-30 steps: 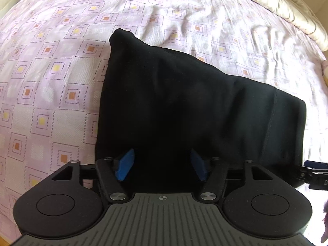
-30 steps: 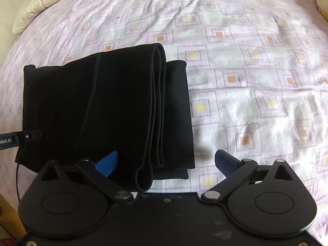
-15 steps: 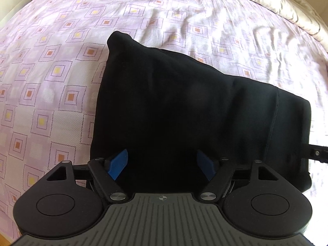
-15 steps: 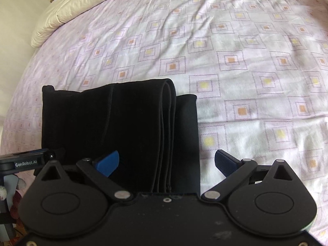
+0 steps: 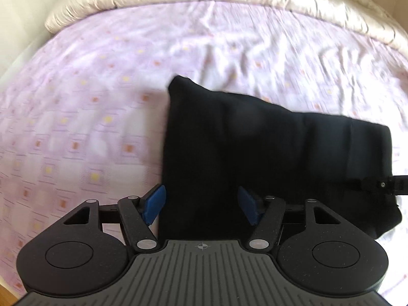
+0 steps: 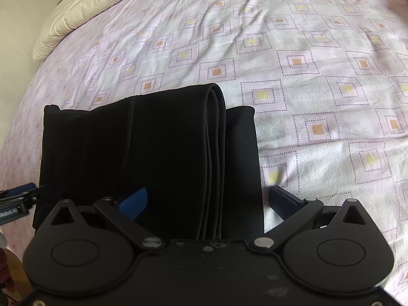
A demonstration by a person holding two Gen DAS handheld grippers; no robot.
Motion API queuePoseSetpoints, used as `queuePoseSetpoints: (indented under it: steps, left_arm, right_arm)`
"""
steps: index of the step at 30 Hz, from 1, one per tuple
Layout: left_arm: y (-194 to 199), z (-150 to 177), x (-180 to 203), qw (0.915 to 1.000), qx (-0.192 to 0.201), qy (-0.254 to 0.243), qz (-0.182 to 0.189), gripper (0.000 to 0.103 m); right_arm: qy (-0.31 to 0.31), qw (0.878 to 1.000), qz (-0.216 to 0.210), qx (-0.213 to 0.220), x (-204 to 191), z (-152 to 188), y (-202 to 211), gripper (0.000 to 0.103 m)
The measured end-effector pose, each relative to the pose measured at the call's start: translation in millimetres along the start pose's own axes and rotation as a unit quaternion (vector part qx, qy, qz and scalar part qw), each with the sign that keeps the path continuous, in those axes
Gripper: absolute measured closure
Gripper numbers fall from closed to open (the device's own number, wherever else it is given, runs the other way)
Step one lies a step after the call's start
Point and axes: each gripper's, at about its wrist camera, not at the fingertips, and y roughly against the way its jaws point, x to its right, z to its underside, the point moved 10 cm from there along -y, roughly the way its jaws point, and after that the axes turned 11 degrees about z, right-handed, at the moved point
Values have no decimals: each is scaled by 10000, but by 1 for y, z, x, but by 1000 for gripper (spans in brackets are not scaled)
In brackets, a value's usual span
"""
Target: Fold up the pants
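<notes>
Since the earlier frames we'd tilted both views up; left gripper (image 5: 201, 205) jaws had just been closing some, still apart over the pants (image 5: 255, 158) on the bed (image 5: 89, 102). Only the right view showed stacked fold edges, right gripper (image 6: 207, 201) open astride them. Left view was blurred.

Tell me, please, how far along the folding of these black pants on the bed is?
Mostly done: the pants lie on the bedsheet as a compact stack, layered edges showing at one side. In hand: nothing; the left gripper, its jaws just narrowing, and the right gripper are open. Left: possibly squaring the edges.
</notes>
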Motion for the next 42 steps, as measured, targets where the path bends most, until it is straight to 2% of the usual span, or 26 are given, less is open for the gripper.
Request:
queuePoseSetpoints:
  steps: [7,13,15,16,18,19,20,21,22,24,26,31,35,38,42]
  left_arm:
    - [-20,-6,-29,9988,-387,216,216,42]
    - [-43,-22,-16,9959,-458,137,770,41]
    - [-52,-23,-11,9948,-549,219,829,28]
    - [-55,-23,-11,9939,-545,355,887,25]
    - [-57,-24,-13,9917,-526,602,1008,22]
    - [-56,-24,-13,9904,-527,674,1087,22]
    - [-54,-24,-13,9895,-531,700,1149,24]
    - [-52,-25,-14,9899,-563,645,1130,39]
    - [-50,-25,-16,9917,-587,552,1005,48]
    - [-42,-27,-19,9923,-533,563,969,77]
    - [-34,-29,-21,9910,-423,668,1083,86]
    - [-8,-37,-21,9906,-49,647,1205,90]
    - [9,-46,-30,9919,197,619,1092,90]
    - [15,-53,-53,9922,301,740,956,91]
    - [23,-66,-106,9925,476,917,649,91]
  right_arm:
    - [-96,9998,158,-106,-6,-7,-9,0]
    - [-213,9994,111,-253,-2,-12,-10,0]
    - [-250,9994,51,-235,0,-15,-7,0]
    - [-242,9996,-11,-153,1,-16,-2,5]
    - [-191,9997,-78,-116,1,-17,4,30]
    - [-192,9996,-166,-117,0,-18,7,39]
    - [-221,9995,-205,-115,1,-18,10,54]
    - [-263,9993,-241,-101,1,-19,14,66]
    - [-300,9992,-267,-80,2,-20,18,69]
    - [-319,9991,-273,-10,-2,-21,28,74]
    - [-263,9995,-186,65,-7,-21,37,76]
    - [-224,9994,-140,230,-21,-26,60,77]
    - [-40,9991,-290,300,-42,-34,69,77]
    - [164,9986,-398,316,-71,-46,65,77]
    - [441,9967,-597,324,-127,-70,46,77]
